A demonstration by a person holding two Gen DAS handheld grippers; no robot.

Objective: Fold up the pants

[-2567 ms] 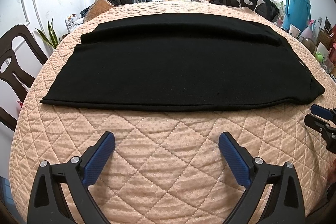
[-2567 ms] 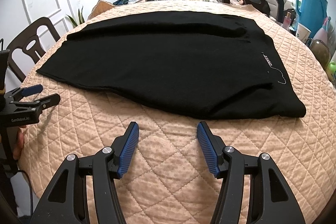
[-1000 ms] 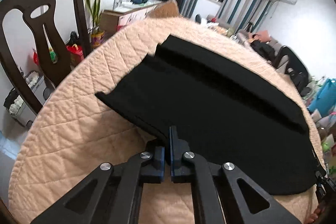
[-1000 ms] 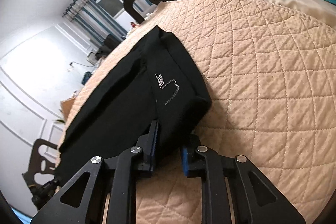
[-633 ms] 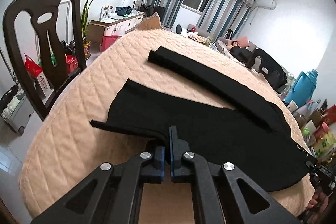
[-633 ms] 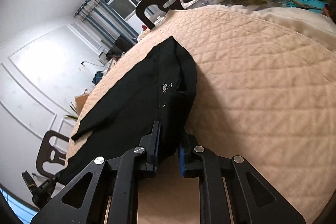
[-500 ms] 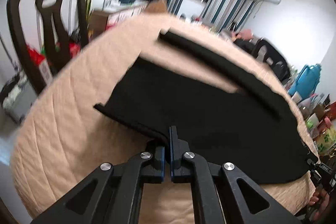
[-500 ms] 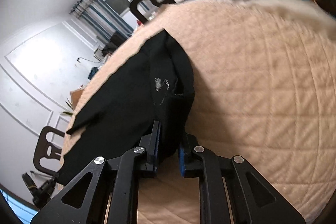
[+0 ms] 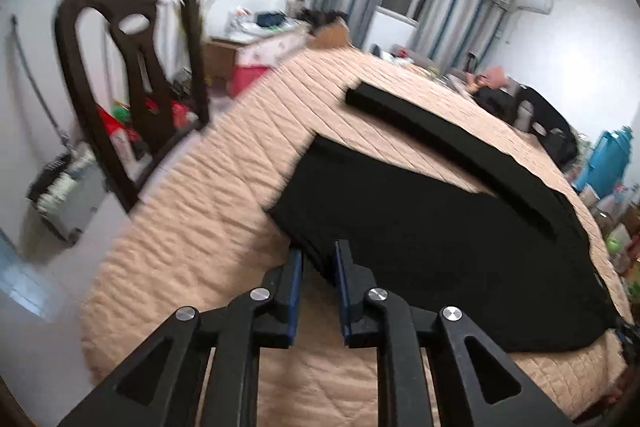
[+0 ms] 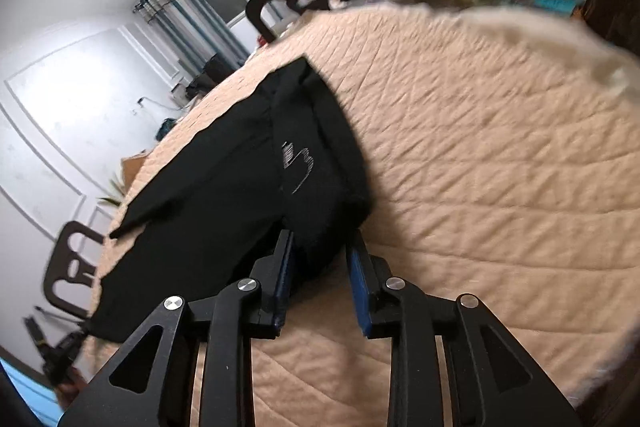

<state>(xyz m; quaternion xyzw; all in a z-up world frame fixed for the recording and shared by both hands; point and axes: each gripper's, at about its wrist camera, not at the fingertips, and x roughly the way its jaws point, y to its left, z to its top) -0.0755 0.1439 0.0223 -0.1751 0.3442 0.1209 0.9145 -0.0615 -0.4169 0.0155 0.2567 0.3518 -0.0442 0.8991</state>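
Pants (image 9: 440,227) lie lengthwise-folded, apparently, on the quilted table (image 9: 224,195); left gripper (image 9: 318,259) and right gripper (image 10: 320,247) stand parted around edges; crosswise folds remain.

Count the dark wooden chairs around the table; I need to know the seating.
2 in each view, though others may be hidden: left-wrist view, one left of the table, one far side; right-wrist view, and.

Pants (image 9: 440,227) flat on the quilted table (image 9: 208,211), chair (image 9: 136,95) beside its left edge, kettle (image 9: 610,163) far right.
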